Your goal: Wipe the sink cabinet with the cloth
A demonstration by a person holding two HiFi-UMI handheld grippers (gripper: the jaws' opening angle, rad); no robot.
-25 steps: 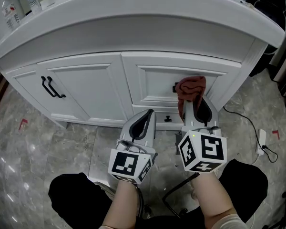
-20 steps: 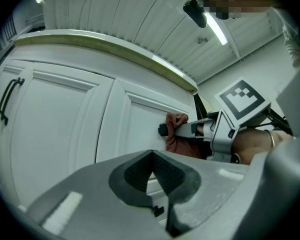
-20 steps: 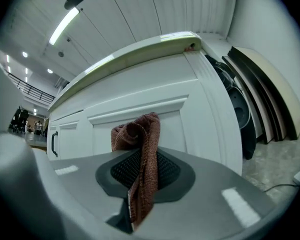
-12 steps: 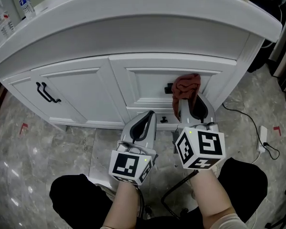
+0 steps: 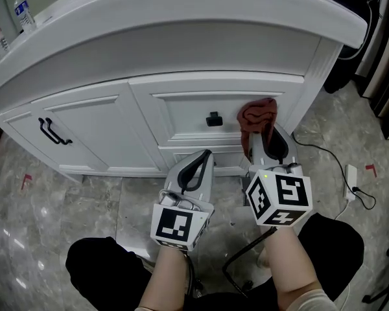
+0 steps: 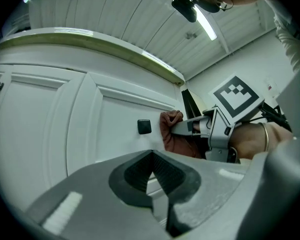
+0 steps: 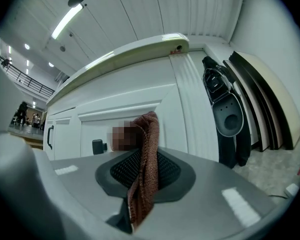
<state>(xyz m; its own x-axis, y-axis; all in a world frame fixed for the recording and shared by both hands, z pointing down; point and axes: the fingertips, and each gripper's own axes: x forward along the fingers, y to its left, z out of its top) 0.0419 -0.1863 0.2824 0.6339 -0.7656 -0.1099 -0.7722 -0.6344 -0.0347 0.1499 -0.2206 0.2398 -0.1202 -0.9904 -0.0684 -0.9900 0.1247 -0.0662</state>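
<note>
The white sink cabinet [image 5: 181, 109] fills the upper half of the head view, with a curved countertop above its doors and drawers. My right gripper [image 5: 264, 141] is shut on a reddish-brown cloth [image 5: 257, 116], pressing it against the upper drawer front just right of the black knob [image 5: 213, 118]. The cloth [image 7: 144, 164] hangs between the shut jaws in the right gripper view. My left gripper [image 5: 196, 166] is shut and empty, held lower, in front of the lower drawer. From the left gripper view the cloth [image 6: 176, 137] shows bunched beside the knob [image 6: 144, 127].
A cabinet door with a black handle [image 5: 52, 132] is at the left. A black cable [image 5: 324, 155] and a white power adapter [image 5: 351, 177] lie on the marble floor at the right. Water bottles [image 5: 24, 13] stand on the countertop's far left. Dark boards [image 7: 235, 104] lean beside the cabinet.
The cloth in my right gripper has slid to the right along the drawer front, uncovering the black knob. The left gripper has stayed roughly where it was.
</note>
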